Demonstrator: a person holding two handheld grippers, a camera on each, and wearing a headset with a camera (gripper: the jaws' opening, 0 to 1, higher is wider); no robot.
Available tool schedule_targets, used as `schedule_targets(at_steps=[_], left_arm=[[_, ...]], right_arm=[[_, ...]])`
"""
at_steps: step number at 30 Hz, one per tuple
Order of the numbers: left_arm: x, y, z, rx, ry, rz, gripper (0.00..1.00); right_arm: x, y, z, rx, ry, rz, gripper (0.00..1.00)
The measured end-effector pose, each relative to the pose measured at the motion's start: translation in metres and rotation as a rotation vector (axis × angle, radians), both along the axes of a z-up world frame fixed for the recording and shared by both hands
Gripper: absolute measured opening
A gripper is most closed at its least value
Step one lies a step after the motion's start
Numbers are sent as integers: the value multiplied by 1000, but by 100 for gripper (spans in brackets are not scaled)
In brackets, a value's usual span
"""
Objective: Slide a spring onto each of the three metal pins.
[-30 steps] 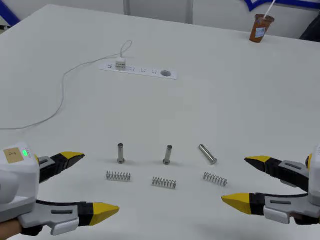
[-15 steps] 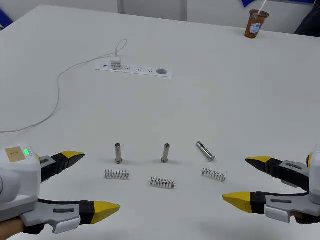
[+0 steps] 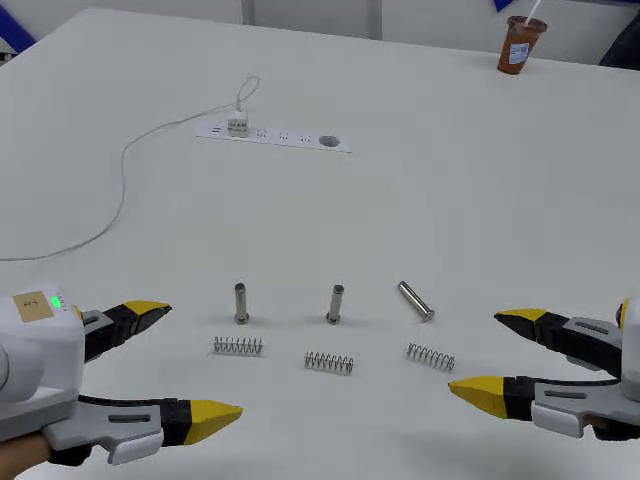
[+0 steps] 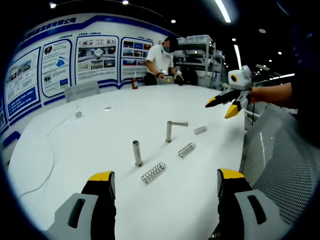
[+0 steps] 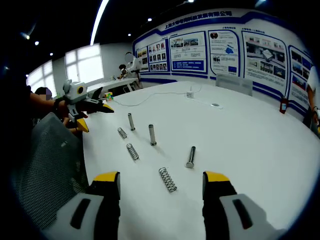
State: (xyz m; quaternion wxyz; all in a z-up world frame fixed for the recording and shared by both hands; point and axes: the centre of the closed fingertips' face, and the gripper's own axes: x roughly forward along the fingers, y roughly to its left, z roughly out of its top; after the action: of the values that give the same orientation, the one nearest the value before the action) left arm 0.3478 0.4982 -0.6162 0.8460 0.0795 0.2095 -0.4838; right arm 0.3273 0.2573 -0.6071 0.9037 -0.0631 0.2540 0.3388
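Springs lie before pins; left tongs and right tongs spread wide, empty

Holds the left tongs low at the lower left of the head view, jaws spread wide, yellow tips pointing right. Holds the right tongs at the lower right, gaping likewise, tips pointing left. Faces the two toward each other, well apart. Shows a bare forearm behind the right tongs at the upper right of the left gripper view.
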Motion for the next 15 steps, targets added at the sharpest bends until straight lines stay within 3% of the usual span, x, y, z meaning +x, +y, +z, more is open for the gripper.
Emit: schedule_targets(at_steps=[15], left_arm=[[-2, 5, 0, 2, -1, 32, 85]], right_arm=[[16, -3, 0, -20, 7, 21, 66]])
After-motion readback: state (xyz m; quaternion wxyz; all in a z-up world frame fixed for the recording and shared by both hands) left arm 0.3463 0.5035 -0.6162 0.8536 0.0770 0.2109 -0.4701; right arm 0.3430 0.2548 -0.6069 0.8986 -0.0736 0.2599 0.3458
